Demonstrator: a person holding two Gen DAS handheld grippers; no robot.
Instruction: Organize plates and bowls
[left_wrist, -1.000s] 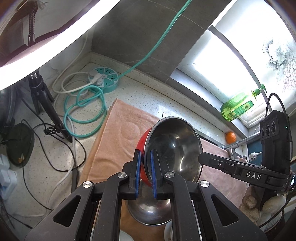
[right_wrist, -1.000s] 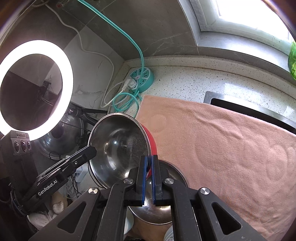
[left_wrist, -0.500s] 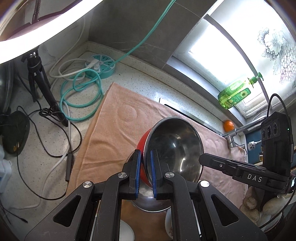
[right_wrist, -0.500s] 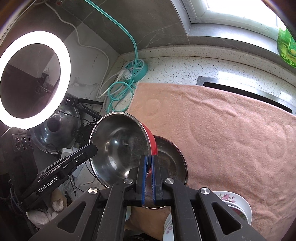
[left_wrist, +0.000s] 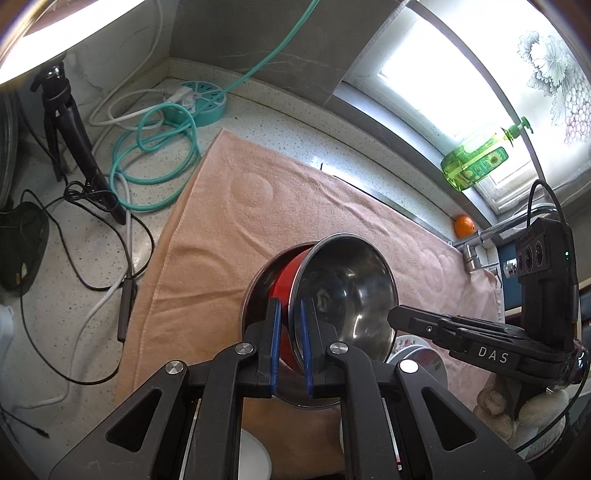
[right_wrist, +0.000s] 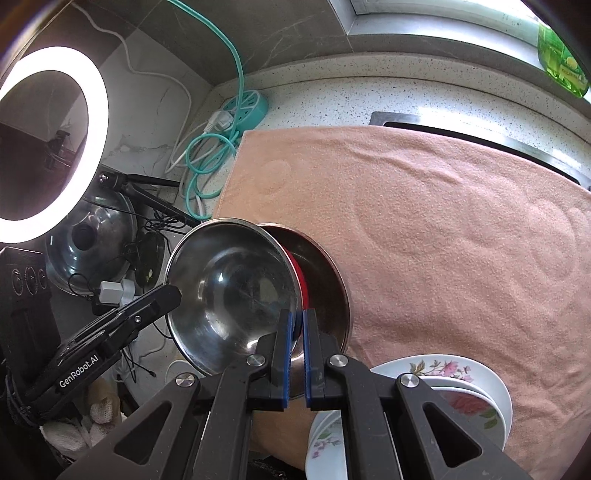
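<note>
A steel bowl with a red outside (left_wrist: 343, 291) (right_wrist: 229, 291) hangs tilted, its red underside dipping into a second steel bowl (left_wrist: 258, 291) (right_wrist: 328, 288) that rests on the pink towel (left_wrist: 229, 236) (right_wrist: 443, 221). My left gripper (left_wrist: 290, 339) is shut on the tilted bowl's near rim. My right gripper (right_wrist: 299, 332) is shut on the opposite rim. Each gripper shows in the other's view: the right one (left_wrist: 395, 317), the left one (right_wrist: 173, 295). Flowered plates (right_wrist: 443, 373) (left_wrist: 417, 354) are stacked at the towel's near edge.
A teal power strip (left_wrist: 199, 99) with coiled cable, a black tripod (left_wrist: 74, 140) and loose wires lie left of the towel. A ring light (right_wrist: 51, 144) and a pot lid (right_wrist: 92, 243) stand further left. Green soap bottle (left_wrist: 476, 162), orange (left_wrist: 463, 226) and faucet (left_wrist: 480, 240) line the window side.
Both grippers have come down with the red bowl, closer to the lower steel bowl, and it now dips into that bowl. The flowered plates have come into view.
</note>
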